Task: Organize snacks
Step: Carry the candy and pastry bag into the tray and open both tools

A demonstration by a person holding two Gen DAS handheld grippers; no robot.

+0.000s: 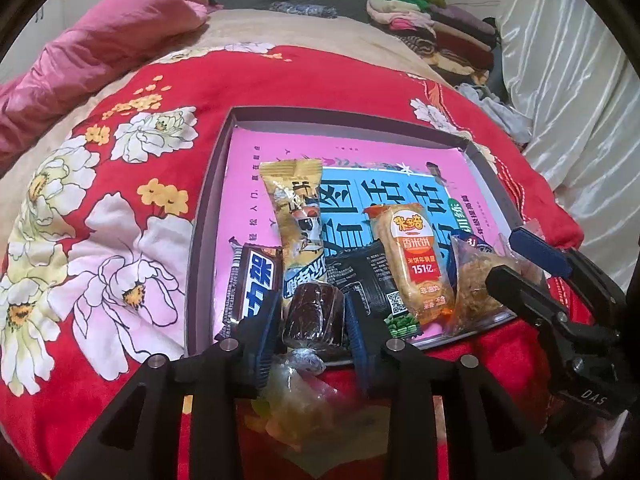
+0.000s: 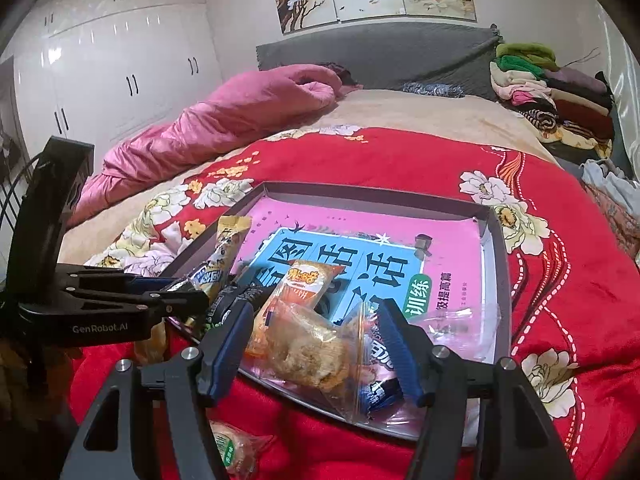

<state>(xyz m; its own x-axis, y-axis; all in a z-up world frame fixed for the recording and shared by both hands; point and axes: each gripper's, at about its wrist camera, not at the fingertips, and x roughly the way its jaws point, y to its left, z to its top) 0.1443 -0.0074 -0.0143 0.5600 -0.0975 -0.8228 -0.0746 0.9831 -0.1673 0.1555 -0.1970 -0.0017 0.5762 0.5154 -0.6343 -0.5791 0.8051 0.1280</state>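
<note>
Crowding tray (image 1: 208, 200), packets (image 1: 416, 256) flank left claw (image 1: 313, 300) slack around brown cake (image 1: 314, 320), right claw (image 2: 316, 304) agape astride bag (image 2: 308, 354).

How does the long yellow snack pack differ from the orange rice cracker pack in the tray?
The long yellow snack pack is narrow and stick-shaped; the orange rice cracker pack is shorter and broader. The yellow one is opaque and carries a cartoon print, while the orange one has clear parts that show pale crackers. The yellow pack lies left of the orange one in the left wrist view. Both are sealed and lie in the grey tray.
</note>
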